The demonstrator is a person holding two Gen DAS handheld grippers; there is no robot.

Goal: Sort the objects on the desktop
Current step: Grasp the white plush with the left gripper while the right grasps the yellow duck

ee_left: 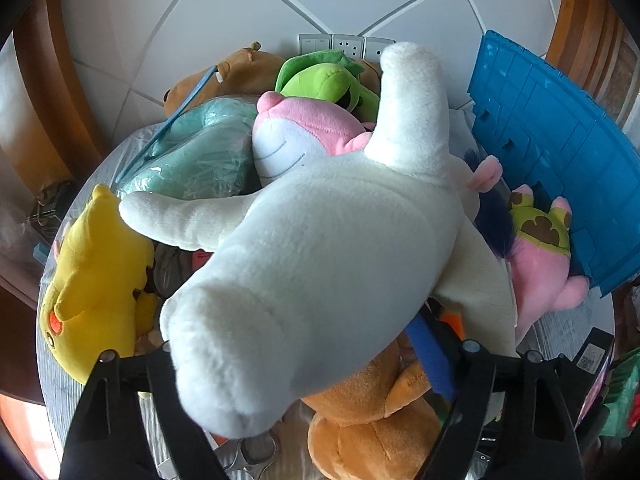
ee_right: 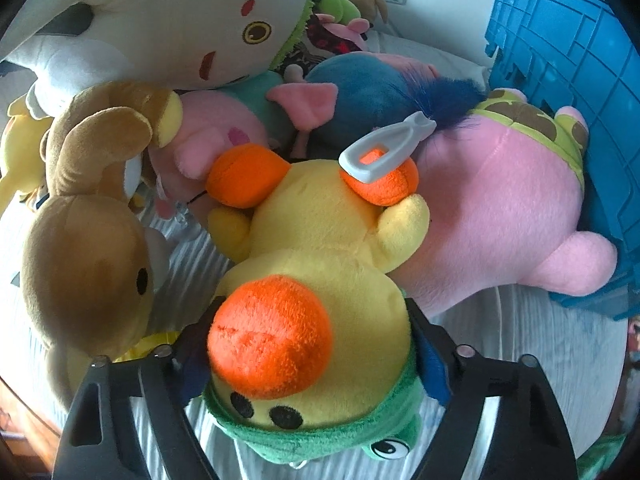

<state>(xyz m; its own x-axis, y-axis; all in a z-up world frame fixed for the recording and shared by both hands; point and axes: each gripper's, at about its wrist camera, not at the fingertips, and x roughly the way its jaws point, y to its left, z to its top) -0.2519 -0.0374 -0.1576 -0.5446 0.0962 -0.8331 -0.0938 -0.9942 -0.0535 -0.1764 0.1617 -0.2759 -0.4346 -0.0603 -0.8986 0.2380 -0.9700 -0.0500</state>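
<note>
1. Left tongs (ee_left: 312,368) were clamped on the white plush toy (ee_left: 320,248), mid-frame above the pile.
2. Right tongs (ee_right: 316,364) gripped the yellow duck (ee_right: 332,240), lower centre.
3. Both toys looked soft and light; squeezing the body seemed best.

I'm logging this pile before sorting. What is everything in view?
white plush: 1, white, between the left jaws
duck plush: 1, yellow with orange beak and green hood, between the right jaws
clip: 1, grey, on the duck's foot
pink plush: 1, pink with green patched back, against the crate
crate: 1, blue, right side
brown plush: 1, brown, left of the duck
yellow plush: 1, yellow, left edge
green plush: 1, green, by the wall
left gripper: black, closed on the white plush
right gripper: black, closed on the duck plush
</note>
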